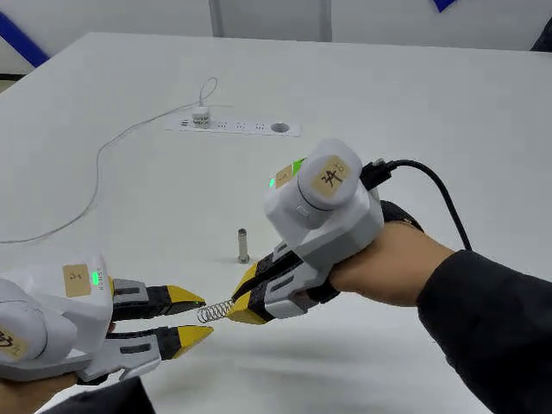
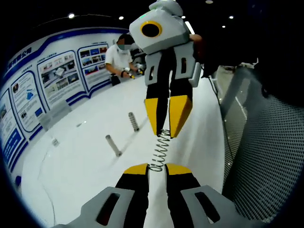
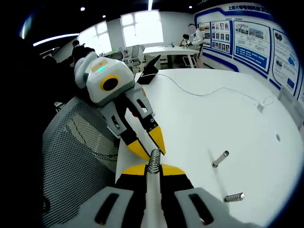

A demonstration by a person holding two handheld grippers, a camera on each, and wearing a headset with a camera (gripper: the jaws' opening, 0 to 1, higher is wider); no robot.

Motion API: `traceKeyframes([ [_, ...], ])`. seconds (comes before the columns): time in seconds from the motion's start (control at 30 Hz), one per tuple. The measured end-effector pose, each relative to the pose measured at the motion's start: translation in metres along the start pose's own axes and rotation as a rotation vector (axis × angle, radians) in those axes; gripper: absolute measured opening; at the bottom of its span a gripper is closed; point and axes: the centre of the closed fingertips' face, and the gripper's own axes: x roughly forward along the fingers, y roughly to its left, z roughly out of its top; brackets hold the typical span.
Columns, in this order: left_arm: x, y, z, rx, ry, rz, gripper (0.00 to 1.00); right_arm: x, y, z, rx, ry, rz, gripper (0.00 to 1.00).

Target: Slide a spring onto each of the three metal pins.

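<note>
judged from the pins on the white surface [image 1: 405, 112], the job looks about a third done. in the left gripper view two pins stand left of centre. the farther pin [image 2: 134, 122] appears wrapped in coils, so it seems to carry its spring already, while the nearer pin [image 2: 113, 145] is bare. the right gripper view agrees, with a coiled pin at lower right and a bare one just above it. two pins are all i can count, so i cannot tell the state of the third.

the loose spring [image 1: 216, 310] is off the surface, low in the centre of the head view, spanning the gap between the two tools. the right hand-held gripper [image 1: 246, 304] has its jaws closed on one end of it. the left hand-held gripper [image 1: 191, 316], at lower left, has its jaws parted. the spring's free end lies between the yellow tips, not clamped as far as i can see.

left to do, by my reading: carry this spring to the bare pin, line its bore up over the top and slide it down, then deal with the remaining pin.
</note>
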Motion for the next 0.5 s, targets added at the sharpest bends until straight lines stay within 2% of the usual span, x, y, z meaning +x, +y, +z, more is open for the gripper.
traceKeyframes([
  [0.13, 0.001, -0.001, 0.002, 0.007, -0.007, -0.005, 0.11, -0.002, 0.002, 0.01, -0.011, -0.03, -0.006, 0.11],
  [0.23, 0.001, -0.001, 0.004, -0.01, -0.016, -0.006, 0.11, -0.003, 0.003, 0.019, -0.017, -0.057, -0.01, 0.11],
  [0.33, 0.001, -0.001, 0.004, -0.053, -0.023, -0.01, 0.11, -0.001, 0.003, 0.024, -0.025, -0.083, -0.017, 0.11],
  [0.4, 0.001, 0.006, -0.008, -0.088, -0.031, -0.018, 0.1, 0.001, 0.003, 0.029, -0.029, -0.103, -0.02, 0.11],
  [0.5, 0.0, 0.003, -0.003, -0.179, -0.057, -0.033, 0.1, 0.002, 0.004, 0.035, -0.046, -0.127, -0.029, 0.12],
])
